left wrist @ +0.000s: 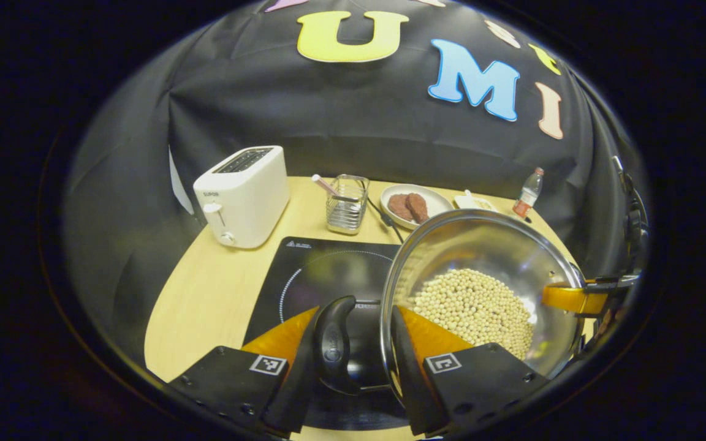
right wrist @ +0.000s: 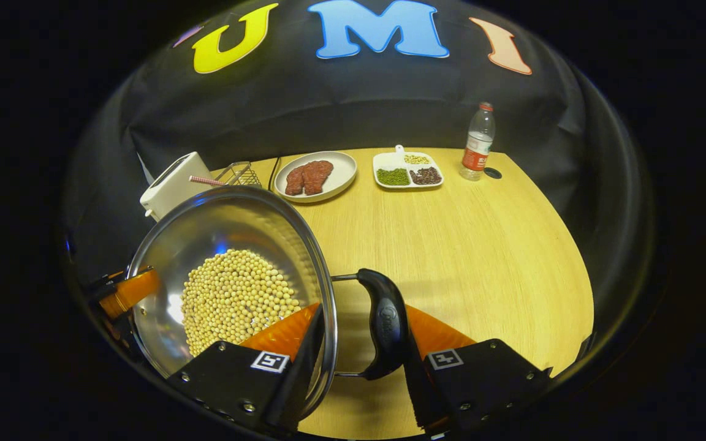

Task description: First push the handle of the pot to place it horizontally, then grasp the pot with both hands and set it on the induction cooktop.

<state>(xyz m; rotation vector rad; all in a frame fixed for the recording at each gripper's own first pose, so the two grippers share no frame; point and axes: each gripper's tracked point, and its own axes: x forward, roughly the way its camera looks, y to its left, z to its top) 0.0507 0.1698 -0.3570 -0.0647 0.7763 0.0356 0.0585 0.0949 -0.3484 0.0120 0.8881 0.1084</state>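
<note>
Pot point(left wrist: 482, 288) is sitting lifted off the table, steel, with pale beans point(left wrist: 475, 309) lying in its bottom. In the left gripper view, the left gripper point(left wrist: 362, 355) is closing on the pot's near side: one finger is lying inside the rim, the other is pressing outside the black side handle point(left wrist: 334, 346), so rim and handle are sitting clamped between them. Pot is hanging partly over the induction cooktop point(left wrist: 316, 275), toward its right edge. At the far rim the other gripper point(left wrist: 580, 297) is gripping the opposite side. Behind, toaster point(left wrist: 244, 196), wire basket point(left wrist: 347, 205), plate of meat point(left wrist: 414, 205) and bottle point(left wrist: 529, 193) are standing on the wooden table point(left wrist: 212, 294).

In the right gripper view, the right gripper point(right wrist: 359, 343) is clamping the pot's rim point(right wrist: 327, 318) and its black handle point(right wrist: 385, 321) the same way, one finger inside, one outside. Pot is hanging above bare tabletop at left. Divided dish point(right wrist: 407, 169) is sitting near the bottle.
</note>
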